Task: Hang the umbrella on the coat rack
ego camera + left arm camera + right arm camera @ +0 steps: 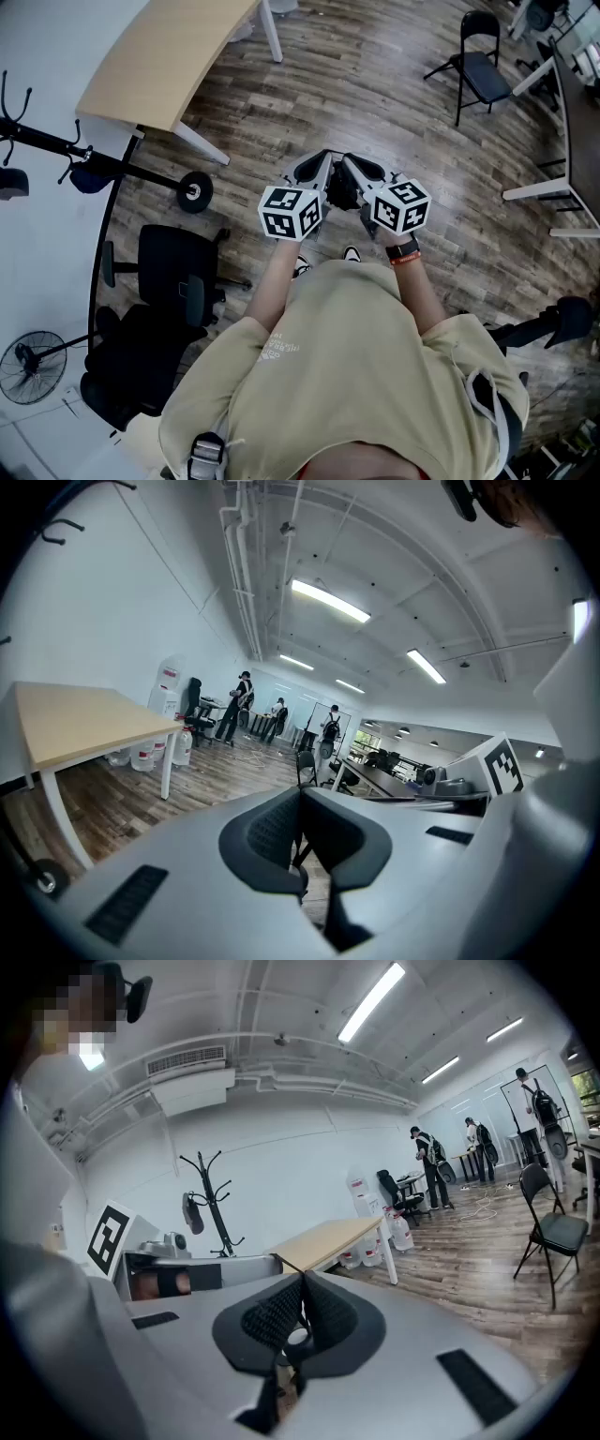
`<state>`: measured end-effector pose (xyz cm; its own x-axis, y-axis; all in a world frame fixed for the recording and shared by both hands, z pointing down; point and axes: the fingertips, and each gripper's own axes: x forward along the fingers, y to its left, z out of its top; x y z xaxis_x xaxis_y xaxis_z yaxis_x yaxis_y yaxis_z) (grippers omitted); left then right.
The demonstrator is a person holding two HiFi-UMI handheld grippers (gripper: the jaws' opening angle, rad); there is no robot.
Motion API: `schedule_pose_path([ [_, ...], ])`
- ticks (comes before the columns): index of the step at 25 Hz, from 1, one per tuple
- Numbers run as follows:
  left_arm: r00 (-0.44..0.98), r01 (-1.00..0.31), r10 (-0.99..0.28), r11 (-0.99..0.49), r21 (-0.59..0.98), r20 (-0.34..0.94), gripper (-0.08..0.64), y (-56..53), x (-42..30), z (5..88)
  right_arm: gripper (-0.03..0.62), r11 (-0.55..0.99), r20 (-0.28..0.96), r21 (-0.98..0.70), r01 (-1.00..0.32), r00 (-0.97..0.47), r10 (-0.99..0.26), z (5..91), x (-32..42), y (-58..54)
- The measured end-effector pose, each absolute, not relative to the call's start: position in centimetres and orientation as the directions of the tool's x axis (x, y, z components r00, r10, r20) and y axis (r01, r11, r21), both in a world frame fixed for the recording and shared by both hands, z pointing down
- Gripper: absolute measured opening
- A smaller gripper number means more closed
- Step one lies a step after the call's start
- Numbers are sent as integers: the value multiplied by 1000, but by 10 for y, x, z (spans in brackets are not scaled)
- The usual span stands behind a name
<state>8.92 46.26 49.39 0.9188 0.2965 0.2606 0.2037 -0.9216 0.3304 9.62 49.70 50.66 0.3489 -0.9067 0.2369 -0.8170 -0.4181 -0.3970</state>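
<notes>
We hold the left gripper (300,799) and the right gripper (302,1286) side by side, both clenched on nothing, apparently idle because the dark bundle we take for the umbrella (192,1214) hangs on the coat rack (215,1194), left of centre in the right gripper view.

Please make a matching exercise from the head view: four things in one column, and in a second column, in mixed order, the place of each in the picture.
Things:
1. wooden table
2. folding chair
3. floor fan
4. coat rack

Places:
a. lower left corner
b. upper right
c. top, left of the middle
d. far left edge, in front of the white wall

Pairs: 1-c, 2-b, 3-a, 4-d
</notes>
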Motion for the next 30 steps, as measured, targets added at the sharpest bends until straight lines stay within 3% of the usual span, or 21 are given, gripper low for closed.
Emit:
schedule_pose_path([
  [6, 922, 176, 270, -930, 322, 278, 23, 469, 85, 499, 18, -394, 234, -407, -825, 323, -917, 512, 95, 502],
  [21, 957, -57, 34, -951, 303, 289, 23, 482, 77, 511, 18, -198, 207, -430, -881, 117, -971, 517, 97, 507],
  [30, 953, -125, -27, -943, 309, 303, 23, 454, 78, 521, 18, -148, 218, -463, -874, 49, -975, 527, 99, 475],
])
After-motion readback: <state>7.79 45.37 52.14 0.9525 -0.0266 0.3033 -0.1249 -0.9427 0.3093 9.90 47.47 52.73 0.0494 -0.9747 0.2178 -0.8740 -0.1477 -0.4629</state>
